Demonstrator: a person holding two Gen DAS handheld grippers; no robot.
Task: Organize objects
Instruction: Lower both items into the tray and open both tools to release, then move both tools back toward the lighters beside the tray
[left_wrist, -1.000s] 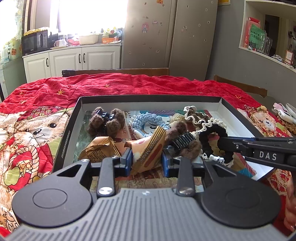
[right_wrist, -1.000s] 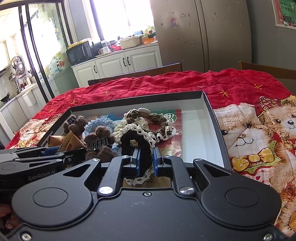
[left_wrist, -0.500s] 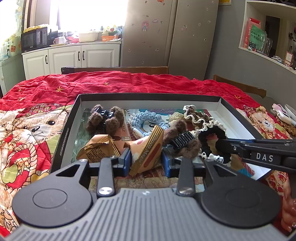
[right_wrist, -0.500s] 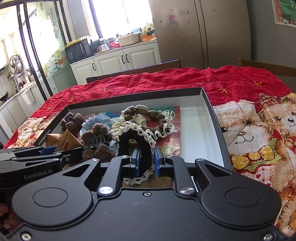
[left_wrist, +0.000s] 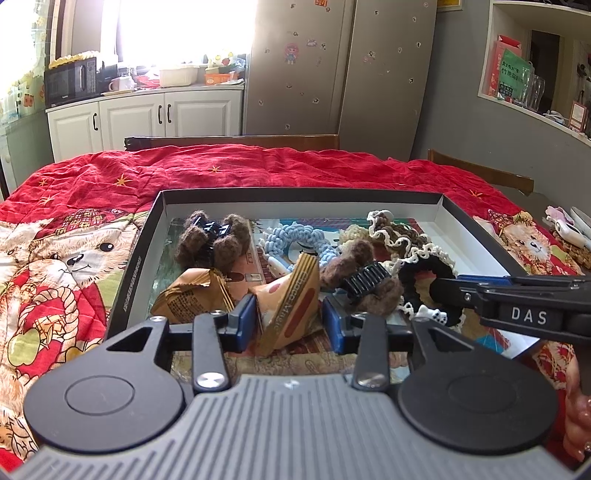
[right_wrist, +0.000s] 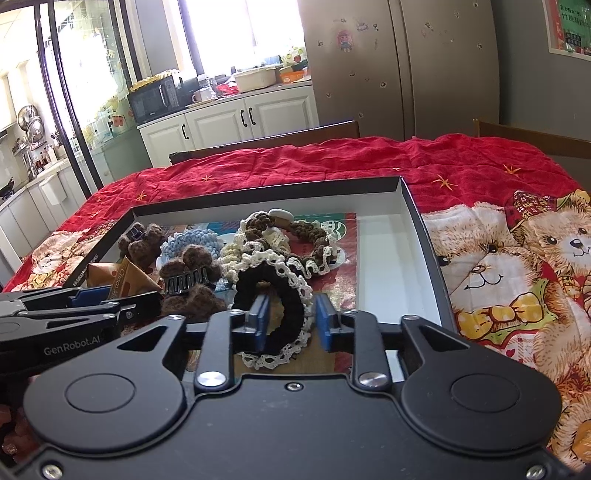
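Left gripper (left_wrist: 289, 319), jaws opening, straddles the tan snack packet (left_wrist: 291, 299) standing upright between its parted pads inside the black box (left_wrist: 127, 288), while the right gripper (right_wrist: 291, 319), also opening, brackets the lace-edged black scrunchie (right_wrist: 275, 295) lying loose directly ahead.

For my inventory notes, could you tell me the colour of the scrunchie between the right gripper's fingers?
Black scrunchie with cream lace trim; right wrist view.
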